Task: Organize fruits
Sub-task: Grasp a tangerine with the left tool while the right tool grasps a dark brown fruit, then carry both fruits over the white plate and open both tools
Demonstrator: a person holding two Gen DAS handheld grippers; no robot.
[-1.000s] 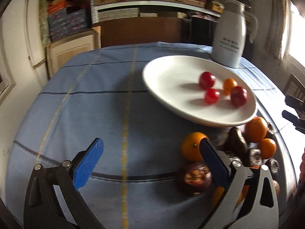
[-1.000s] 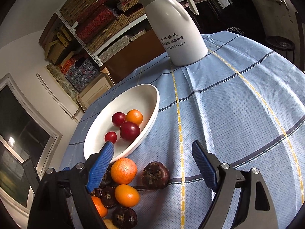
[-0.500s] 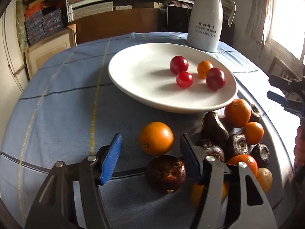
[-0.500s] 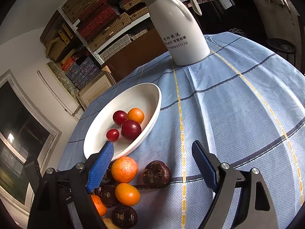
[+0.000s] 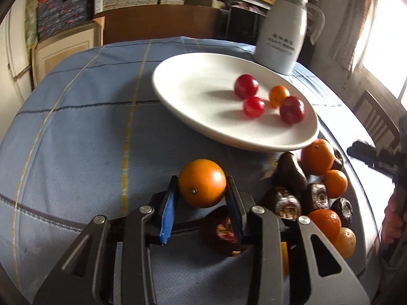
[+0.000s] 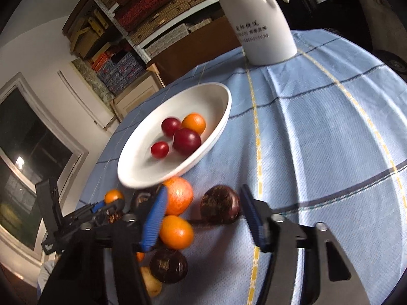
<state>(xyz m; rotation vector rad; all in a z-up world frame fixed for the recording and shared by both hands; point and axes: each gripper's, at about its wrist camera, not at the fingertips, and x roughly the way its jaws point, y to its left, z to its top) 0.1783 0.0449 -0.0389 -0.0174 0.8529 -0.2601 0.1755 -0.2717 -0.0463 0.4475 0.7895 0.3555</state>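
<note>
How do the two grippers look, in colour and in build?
The left gripper and the right gripper look alike: dark grey angular frames with cut-out openings and round silver bolt heads. Each finger ends in a flat blue ribbed pad. No cables or markings can be seen, and no sleeve is clear enough to describe.

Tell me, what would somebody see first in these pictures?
Probably the bright orange right up front, squeezed between the blue pads of the left tool. Behind it sits a big white plate holding three red fruits and one small orange one. To its right, a jumble of oranges and dark fruits lies on the blue tablecloth.
</note>
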